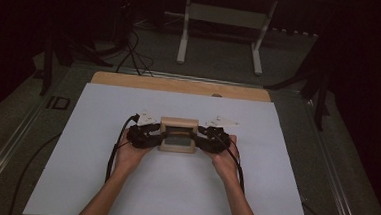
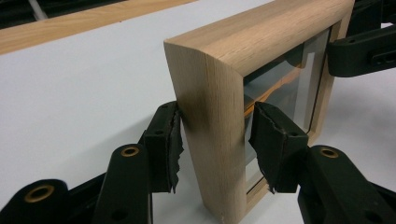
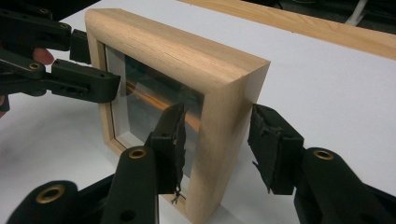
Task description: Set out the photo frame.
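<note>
A deep wooden picture frame (image 1: 178, 134) with a glass front stands upright on the white board (image 1: 173, 191). My left gripper (image 1: 159, 134) is at its left side and my right gripper (image 1: 198, 136) at its right side. In the left gripper view the jaws of the left gripper (image 2: 217, 140) straddle the frame's (image 2: 210, 93) side bar; one pad touches the back and a thin gap shows at the pad in front of the glass. In the right gripper view the right gripper (image 3: 220, 142) straddles the other bar of the frame (image 3: 187, 51), with a gap on the glass side. The left gripper's fingers (image 3: 84, 84) show beyond.
The board lies on a wooden tabletop whose far edge (image 1: 180, 85) runs behind the frame. A white metal stand (image 1: 220, 34) and cables (image 1: 131, 54) are on the dark floor beyond. The person's forearms (image 1: 237, 205) come in from the bottom.
</note>
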`<state>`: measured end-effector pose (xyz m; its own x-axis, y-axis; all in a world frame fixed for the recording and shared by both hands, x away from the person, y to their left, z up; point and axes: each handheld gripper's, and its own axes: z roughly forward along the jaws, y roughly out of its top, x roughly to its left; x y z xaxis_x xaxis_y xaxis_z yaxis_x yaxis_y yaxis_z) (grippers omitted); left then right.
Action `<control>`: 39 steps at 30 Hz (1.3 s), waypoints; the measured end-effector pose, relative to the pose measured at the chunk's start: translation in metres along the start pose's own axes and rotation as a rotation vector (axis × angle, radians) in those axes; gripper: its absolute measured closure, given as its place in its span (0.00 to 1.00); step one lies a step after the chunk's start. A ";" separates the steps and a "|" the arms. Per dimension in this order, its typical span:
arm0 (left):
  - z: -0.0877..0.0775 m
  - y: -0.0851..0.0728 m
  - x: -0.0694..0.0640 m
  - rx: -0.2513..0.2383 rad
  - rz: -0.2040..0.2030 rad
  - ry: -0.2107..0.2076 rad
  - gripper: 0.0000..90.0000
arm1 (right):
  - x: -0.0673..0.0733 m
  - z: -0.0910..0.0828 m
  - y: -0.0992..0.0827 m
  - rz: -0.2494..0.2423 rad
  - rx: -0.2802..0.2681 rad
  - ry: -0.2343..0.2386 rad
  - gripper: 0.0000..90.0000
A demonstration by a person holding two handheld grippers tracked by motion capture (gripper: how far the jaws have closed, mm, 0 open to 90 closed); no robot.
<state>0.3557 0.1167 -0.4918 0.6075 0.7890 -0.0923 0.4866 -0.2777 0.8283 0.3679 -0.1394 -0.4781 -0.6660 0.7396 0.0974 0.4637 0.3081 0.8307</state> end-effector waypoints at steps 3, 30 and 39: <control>0.000 0.000 0.000 0.001 -0.003 -0.001 0.59 | -0.001 0.001 0.000 0.000 -0.001 0.000 0.62; 0.003 0.002 0.010 0.022 0.016 -0.068 0.59 | 0.004 -0.003 -0.002 -0.011 0.016 -0.001 0.62; 0.004 0.002 0.008 0.045 0.003 -0.056 0.54 | 0.004 -0.001 -0.003 -0.011 0.016 0.001 0.56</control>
<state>0.3637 0.1209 -0.4932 0.6427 0.7564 -0.1219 0.5117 -0.3055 0.8030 0.3631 -0.1385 -0.4795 -0.6713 0.7358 0.0891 0.4657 0.3252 0.8230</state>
